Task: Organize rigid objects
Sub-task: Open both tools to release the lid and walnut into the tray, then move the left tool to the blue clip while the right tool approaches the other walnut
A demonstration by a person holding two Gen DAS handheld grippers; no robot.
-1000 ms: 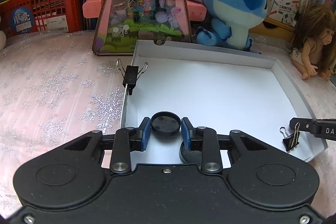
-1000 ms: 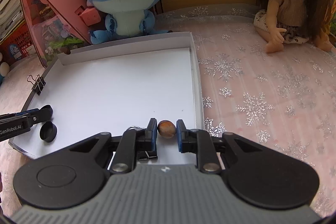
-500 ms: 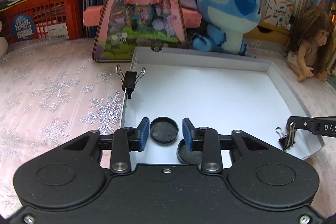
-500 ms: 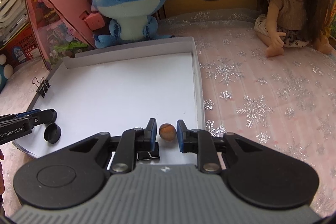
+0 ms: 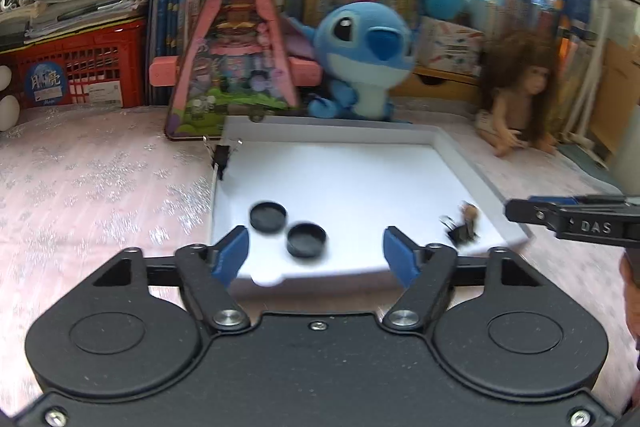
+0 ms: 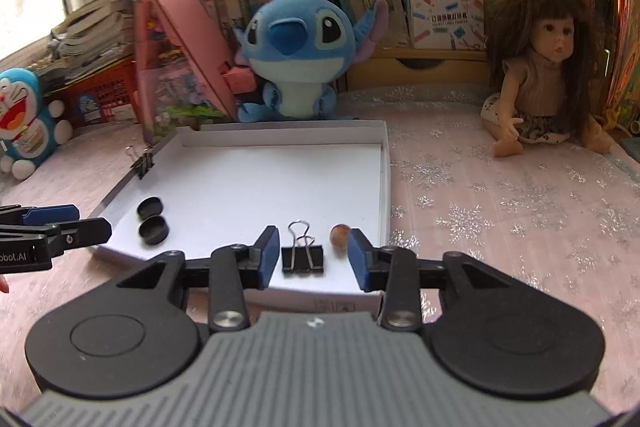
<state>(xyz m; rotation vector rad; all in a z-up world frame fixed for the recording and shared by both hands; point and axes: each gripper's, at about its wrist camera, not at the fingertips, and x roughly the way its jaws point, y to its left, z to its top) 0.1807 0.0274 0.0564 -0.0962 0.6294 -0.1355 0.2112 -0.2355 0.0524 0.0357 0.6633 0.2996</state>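
Note:
A shallow white tray (image 5: 460, 163) (image 6: 384, 163) lies on the pink snowflake cloth. Two black round caps (image 5: 268, 217) (image 5: 306, 239) lie at its near left; they also show in the right wrist view (image 6: 151, 207) (image 6: 153, 230). A black binder clip (image 6: 302, 257) and a brown nut (image 6: 339, 235) lie at the near right. Another binder clip (image 5: 221, 157) (image 6: 142, 163) grips the left wall. My left gripper (image 5: 316, 255) is open and empty, above the tray's near edge. My right gripper (image 6: 314, 253) is open and empty, just behind the clip and nut.
A blue plush toy (image 6: 296, 55), a pink toy house (image 5: 236, 47) and a doll (image 6: 548, 67) stand behind the tray. A red crate (image 5: 76, 67) and books line the back. A Doraemon toy (image 6: 24, 115) sits far left.
Both grippers opened wide and pulled back and up. The left one let go of a black cap, the right one let go of the nut; both now lie in the tray.

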